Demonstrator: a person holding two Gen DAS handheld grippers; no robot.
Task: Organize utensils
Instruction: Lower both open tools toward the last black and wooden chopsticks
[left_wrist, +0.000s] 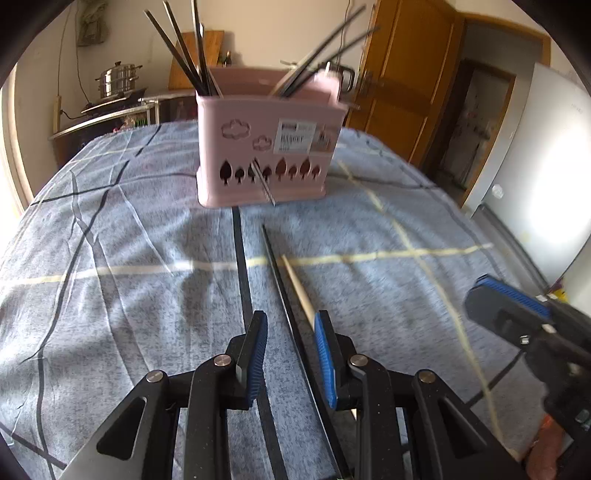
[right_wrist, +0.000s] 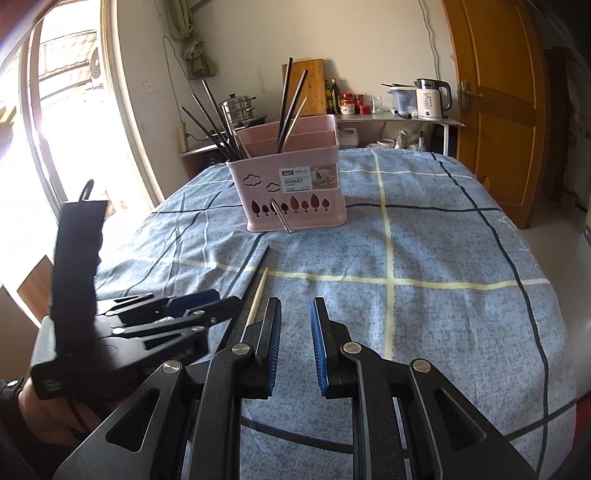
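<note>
Lying on the blue checked cloth (left_wrist: 110, 229) that covers the surface, a black chopstick (left_wrist: 280, 280) and a pale wooden chopstick (left_wrist: 297, 282) run side by side toward the pink basket (left_wrist: 266, 147), well short of it. The left tongs (left_wrist: 290, 325) sit spread over them, the black stick passing between the fingers and the wooden one running under the right pad; neither looks pinched. The right tongs (right_wrist: 297, 314) hang spread beside them, holding nothing, just right of the wooden stick.

The basket stands upright mid-cloth, dark chopsticks (right_wrist: 218, 125) fanned in its left compartment and more leaning at its right. A thin metal piece (right_wrist: 281, 216) leans against its front wall by the tree cut-outs; what it is cannot be told.

Behind stand a steel steamer pot (right_wrist: 238, 107), a bamboo board (right_wrist: 312, 85), bottles and a white kettle (right_wrist: 430, 98) on a side shelf, and a wooden door (right_wrist: 495, 103). The window at left is blown out, and the near ends of both loose sticks are hidden under the tongs.
</note>
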